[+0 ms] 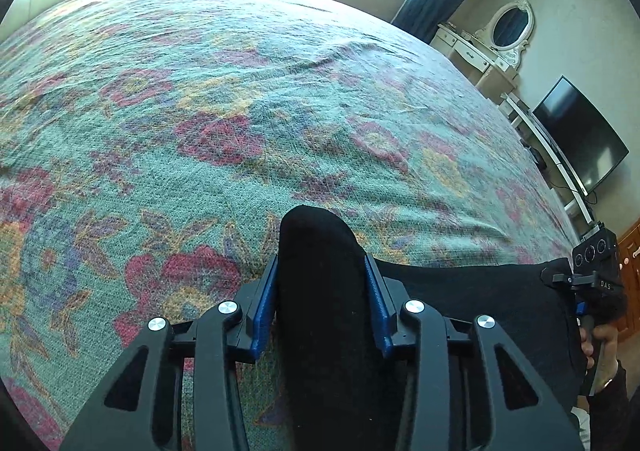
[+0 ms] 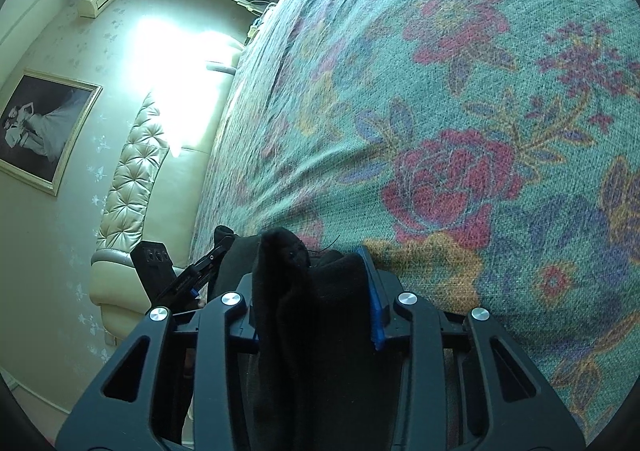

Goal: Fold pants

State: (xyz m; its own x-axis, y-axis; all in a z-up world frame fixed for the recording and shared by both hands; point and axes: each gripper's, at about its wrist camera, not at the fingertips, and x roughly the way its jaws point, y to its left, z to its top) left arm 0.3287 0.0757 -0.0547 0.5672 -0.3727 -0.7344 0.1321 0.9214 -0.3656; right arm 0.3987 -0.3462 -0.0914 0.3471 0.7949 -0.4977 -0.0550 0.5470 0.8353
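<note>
Left wrist view shows the left gripper (image 1: pixel 322 279) clamped on a bunched fold of the black pants (image 1: pixel 460 291), its blue pads (image 1: pixel 266 299) pressing the cloth from both sides with the jaws partly closed. The rest of the garment stretches off to that gripper's right, toward the right gripper (image 1: pixel 558 277) held in the person's hand (image 1: pixel 600 351). In the right wrist view, the right gripper (image 2: pixel 314 279) likewise pinches a thick wad of pants (image 2: pixel 320 311) between its narrowed jaws, the floral bedspread (image 2: pixel 460 111) ahead of it. The step in hand looks like the two-point grasp of one edge. Next, both likely must lift together and carry the cloth forward, keeping it taut.
</note>
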